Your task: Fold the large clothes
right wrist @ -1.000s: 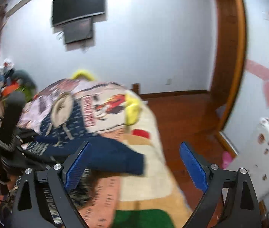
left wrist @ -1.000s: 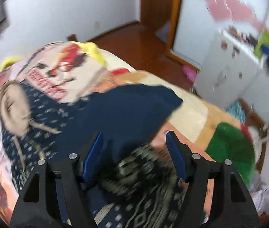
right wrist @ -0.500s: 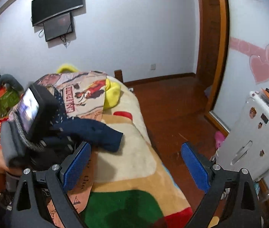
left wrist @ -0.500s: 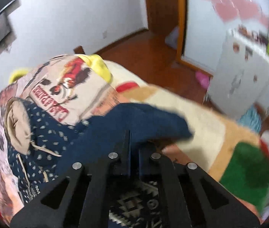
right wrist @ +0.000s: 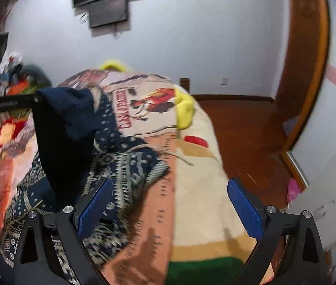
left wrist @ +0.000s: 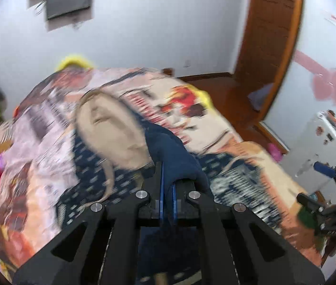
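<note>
A dark navy patterned hoodie (right wrist: 125, 166) with a beige hood lining (left wrist: 111, 128) lies spread on the bed. My left gripper (left wrist: 167, 185) is shut on its plain navy sleeve (left wrist: 172, 152) and holds it lifted; from the right wrist view the sleeve (right wrist: 65, 128) hangs down from the left gripper at the left edge. My right gripper (right wrist: 168, 204) is open and empty, low over the bed beside the hoodie's patterned hem. It also shows at the right edge of the left wrist view (left wrist: 327, 190).
The bed carries a printed cartoon blanket (right wrist: 144, 104) and a beige, orange and green one (right wrist: 198, 190). A yellow plush (right wrist: 184, 109) lies at the far side. Wooden floor (right wrist: 246, 128), a white cabinet (left wrist: 327, 140) and a wall TV (right wrist: 106, 0) surround it.
My left gripper closed on the navy sleeve and lifted it up and back toward the hood. My right gripper stayed open and dropped lower over the bed.
</note>
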{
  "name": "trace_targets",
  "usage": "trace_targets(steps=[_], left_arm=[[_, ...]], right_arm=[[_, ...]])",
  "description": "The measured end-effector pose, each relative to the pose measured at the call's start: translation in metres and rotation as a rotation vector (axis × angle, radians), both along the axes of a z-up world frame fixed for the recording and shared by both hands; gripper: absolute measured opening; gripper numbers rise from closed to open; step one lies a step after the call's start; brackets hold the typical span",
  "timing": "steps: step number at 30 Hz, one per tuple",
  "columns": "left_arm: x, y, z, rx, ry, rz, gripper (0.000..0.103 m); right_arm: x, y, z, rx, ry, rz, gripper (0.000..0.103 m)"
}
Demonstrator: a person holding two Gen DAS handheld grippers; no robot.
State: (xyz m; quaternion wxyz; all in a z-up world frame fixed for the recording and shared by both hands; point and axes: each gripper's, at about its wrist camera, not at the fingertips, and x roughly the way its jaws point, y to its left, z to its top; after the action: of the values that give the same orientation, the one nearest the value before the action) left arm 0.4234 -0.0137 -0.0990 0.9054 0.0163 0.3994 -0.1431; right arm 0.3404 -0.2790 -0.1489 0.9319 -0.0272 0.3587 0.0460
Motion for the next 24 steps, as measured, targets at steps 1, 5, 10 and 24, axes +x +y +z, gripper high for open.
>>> trace_targets(steps=[1,5,10,24], left_arm=[[0.000,0.011,-0.006,-0.004,0.015,0.015,0.004],[-0.005,0.060,-0.046,0.005,0.100,0.090,0.004],[-0.013,0.103,-0.105,0.008,0.246,0.127,0.006],[-0.045,0.098,-0.118,0.074,0.292,0.044,0.069]], right_arm=[[0.004,0.007,-0.002,-0.005,0.007,0.017,0.097],[0.027,0.036,-0.022,-0.001,0.089,0.080,0.098],[0.060,0.049,-0.058,-0.014,0.284,0.092,0.098],[0.073,0.071,-0.093,-0.099,0.460,0.159,0.099]])
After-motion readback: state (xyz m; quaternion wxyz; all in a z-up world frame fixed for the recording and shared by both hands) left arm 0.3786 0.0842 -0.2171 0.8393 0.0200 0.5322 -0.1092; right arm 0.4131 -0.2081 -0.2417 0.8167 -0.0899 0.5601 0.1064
